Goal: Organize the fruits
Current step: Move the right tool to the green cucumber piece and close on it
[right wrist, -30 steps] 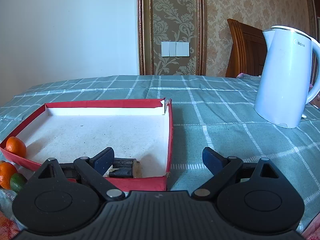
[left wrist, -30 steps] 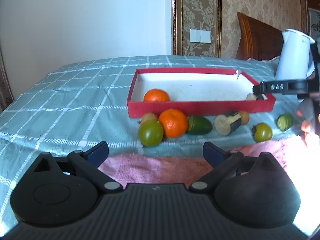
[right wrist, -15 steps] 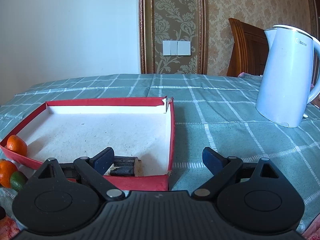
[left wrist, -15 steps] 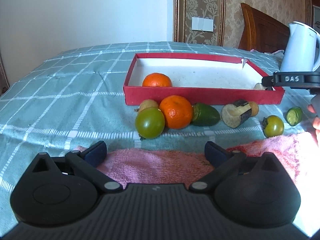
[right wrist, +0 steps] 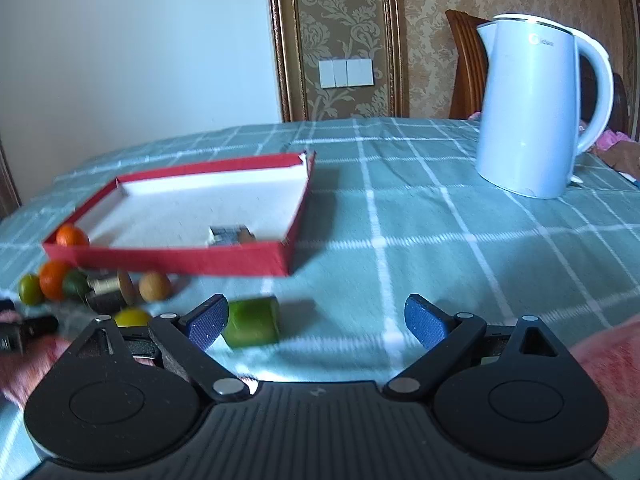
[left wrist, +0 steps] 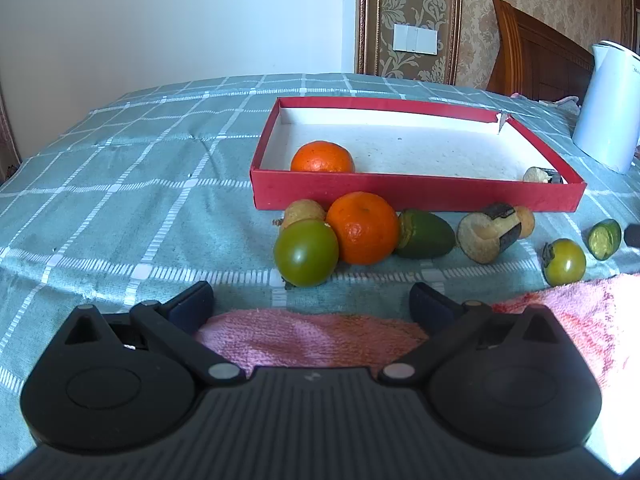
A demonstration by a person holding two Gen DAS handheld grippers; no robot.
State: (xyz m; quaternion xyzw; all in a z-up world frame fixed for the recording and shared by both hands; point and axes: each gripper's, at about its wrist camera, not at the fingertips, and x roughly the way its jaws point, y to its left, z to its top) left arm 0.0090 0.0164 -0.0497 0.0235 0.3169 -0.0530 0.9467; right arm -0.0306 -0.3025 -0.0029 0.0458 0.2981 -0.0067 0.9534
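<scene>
A red tray [left wrist: 416, 196] holds an orange [left wrist: 322, 157] at its near left and a dark cut piece [left wrist: 543, 176] at its near right. In front of it lie a green tomato [left wrist: 306, 252], an orange [left wrist: 363, 228], an avocado [left wrist: 424, 234], a cut brown piece [left wrist: 489, 233], a small green tomato [left wrist: 565, 262] and a cut green piece [left wrist: 604, 233]. My left gripper [left wrist: 311, 304] is open and empty, just short of the green tomato. My right gripper [right wrist: 316, 322] is open and empty; the cut green piece [right wrist: 252, 322] lies by its left finger. The tray [right wrist: 192, 256] is farther left.
A white electric kettle [right wrist: 532, 108] stands at the back right on the green checked cloth [right wrist: 440, 240]. A pink towel [left wrist: 320, 336] lies along the near edge under both grippers. A wooden headboard [left wrist: 536, 48] and wall stand behind.
My right gripper has pulled back and out of the tray, leaving the dark cut piece inside. My left gripper has shifted left and closer to the fruit row. Both stay open.
</scene>
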